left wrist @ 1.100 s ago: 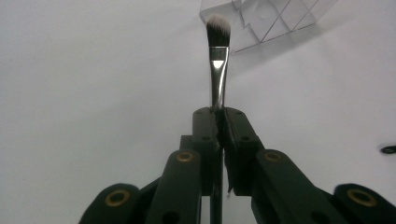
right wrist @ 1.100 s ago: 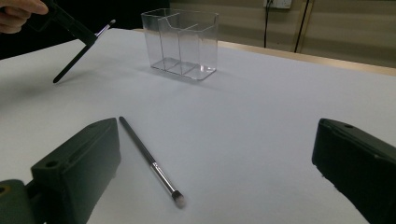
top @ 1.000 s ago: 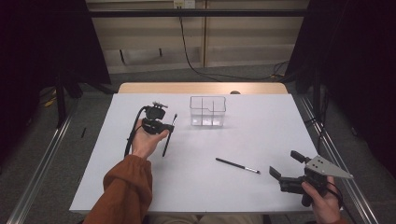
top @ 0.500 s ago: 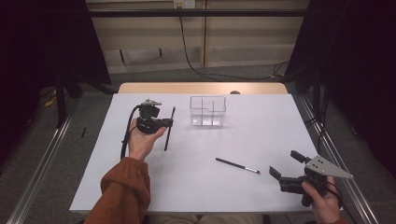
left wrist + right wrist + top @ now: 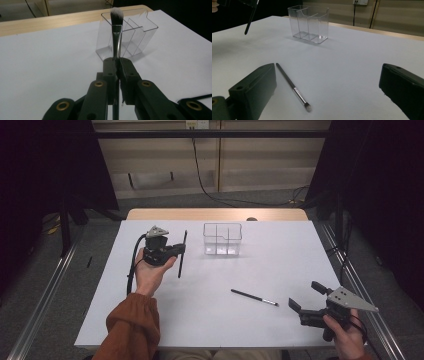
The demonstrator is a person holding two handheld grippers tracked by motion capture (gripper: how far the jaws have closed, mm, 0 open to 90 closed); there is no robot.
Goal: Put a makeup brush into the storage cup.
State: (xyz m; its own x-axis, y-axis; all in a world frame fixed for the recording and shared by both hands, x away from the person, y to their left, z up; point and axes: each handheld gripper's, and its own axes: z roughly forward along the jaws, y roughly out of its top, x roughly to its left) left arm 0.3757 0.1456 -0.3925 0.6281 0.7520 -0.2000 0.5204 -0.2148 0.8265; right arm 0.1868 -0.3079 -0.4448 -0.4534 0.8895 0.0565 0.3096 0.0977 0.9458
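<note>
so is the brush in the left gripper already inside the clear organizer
No, the brush is clamped in the left gripper, off to the side of the clear organizer.

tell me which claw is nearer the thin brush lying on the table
Right. The right claw sits open just beside the lying brush; the left claw is far off, near the clear organizer.

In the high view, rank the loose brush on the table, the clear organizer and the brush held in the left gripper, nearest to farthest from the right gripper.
From the right gripper:
1. Loose brush, lying on the table just to its left.
2. Clear organizer, upright toward the table's far edge, near the middle.
3. Held brush, clamped in the left gripper, left of the organizer.
</note>
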